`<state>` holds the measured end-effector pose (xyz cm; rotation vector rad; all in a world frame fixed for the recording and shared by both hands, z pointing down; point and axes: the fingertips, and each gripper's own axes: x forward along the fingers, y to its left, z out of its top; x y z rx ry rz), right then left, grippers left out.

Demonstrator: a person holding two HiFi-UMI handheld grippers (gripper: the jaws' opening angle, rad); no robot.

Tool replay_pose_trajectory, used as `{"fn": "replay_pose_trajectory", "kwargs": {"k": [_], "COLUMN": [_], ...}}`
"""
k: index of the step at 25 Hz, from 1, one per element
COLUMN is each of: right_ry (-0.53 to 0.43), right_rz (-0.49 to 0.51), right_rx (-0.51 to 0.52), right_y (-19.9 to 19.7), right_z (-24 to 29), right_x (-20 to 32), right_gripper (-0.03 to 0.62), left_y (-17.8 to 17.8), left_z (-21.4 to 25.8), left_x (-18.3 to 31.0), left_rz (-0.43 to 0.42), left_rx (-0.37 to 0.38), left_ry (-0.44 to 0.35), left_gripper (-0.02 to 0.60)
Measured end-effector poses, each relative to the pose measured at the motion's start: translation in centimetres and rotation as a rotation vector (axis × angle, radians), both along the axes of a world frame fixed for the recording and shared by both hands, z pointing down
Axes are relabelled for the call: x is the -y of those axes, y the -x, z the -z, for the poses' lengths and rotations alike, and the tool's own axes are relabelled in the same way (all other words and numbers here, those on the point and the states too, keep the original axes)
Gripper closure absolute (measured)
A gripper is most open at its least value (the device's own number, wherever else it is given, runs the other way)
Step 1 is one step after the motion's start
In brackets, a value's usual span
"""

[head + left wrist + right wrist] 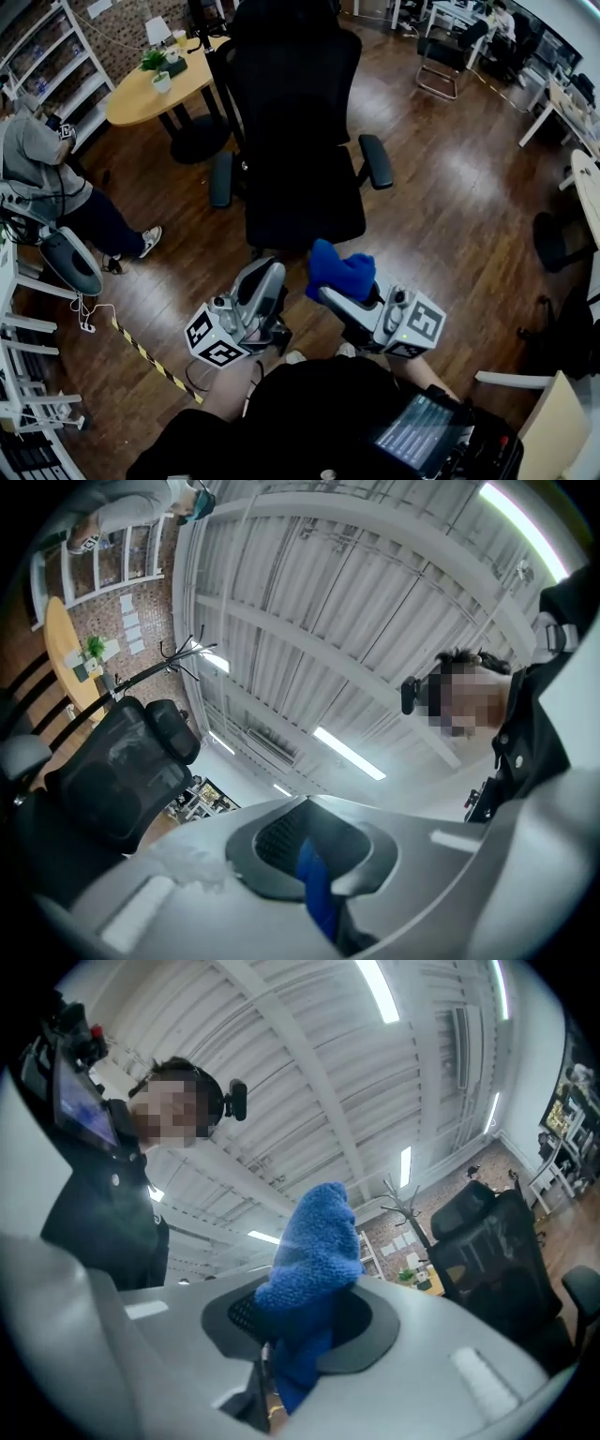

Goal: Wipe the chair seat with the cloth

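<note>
A black office chair [302, 122] stands on the wooden floor just ahead of me, its seat [305, 202] bare. My right gripper [326, 294] hovers near the seat's front edge, shut on a blue cloth [340, 271] that bunches up above its jaws. In the right gripper view the cloth [314, 1260] sticks up out of the right gripper [298, 1327], and the chair [497, 1241] stands off to the right. My left gripper [265, 274] is beside it, in front of the seat, jaws together and holding nothing. The left gripper [314, 860] tilts toward the ceiling, with the chair [103, 771] at left.
A round wooden table [141, 98] with a potted plant stands behind the chair at left. A seated person [47, 173] is at far left beside white shelving [23, 394]. Yellow-black tape [150, 358] crosses the floor. Another chair [448, 54] and white desks [586, 178] lie to the right.
</note>
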<state>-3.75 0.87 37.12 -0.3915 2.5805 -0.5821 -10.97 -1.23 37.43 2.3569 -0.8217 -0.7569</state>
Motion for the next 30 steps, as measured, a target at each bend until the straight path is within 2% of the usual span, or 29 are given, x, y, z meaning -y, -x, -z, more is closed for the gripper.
{"fn": "replay_pose_trajectory", "kwargs": {"k": [4, 8, 11, 16, 22, 30], "right_ry": [0.075, 0.144, 0.163, 0.119, 0.147, 0.132], "right_rz": [-0.091, -0.144, -0.147, -0.144, -0.172, -0.167], "right_rx": [-0.071, -0.086, -0.074, -0.066, -0.058, -0.057], "right_y": [-4.2, -6.9, -7.0, -6.6, -7.2, -6.9], "right_z": [-4.0, -6.1, -5.8, -4.9, -5.1, -4.6], "right_x": [-0.3, -0.3, 0.7, 1.7, 1.8, 1.5], "right_gripper": [0.514, 0.514, 0.514, 0.514, 0.514, 0.514], "left_y": [2.2, 4.0, 4.3, 4.6, 4.0, 3.7], "left_z": [-2.0, -2.8, -2.7, -1.6, -1.2, -0.8], "left_x": [-1.6, -2.4, -2.1, -1.4, -1.3, -1.5], "left_rz": [0.046, 0.092, 0.110, 0.114, 0.101, 0.089], "left_rx": [-0.029, -0.073, -0.078, -0.099, -0.099, -0.100], "left_ry": [0.054, 0.075, 0.063, 0.026, 0.018, 0.007], "left_gripper": [0.589, 0.589, 0.589, 0.589, 0.589, 0.589]}}
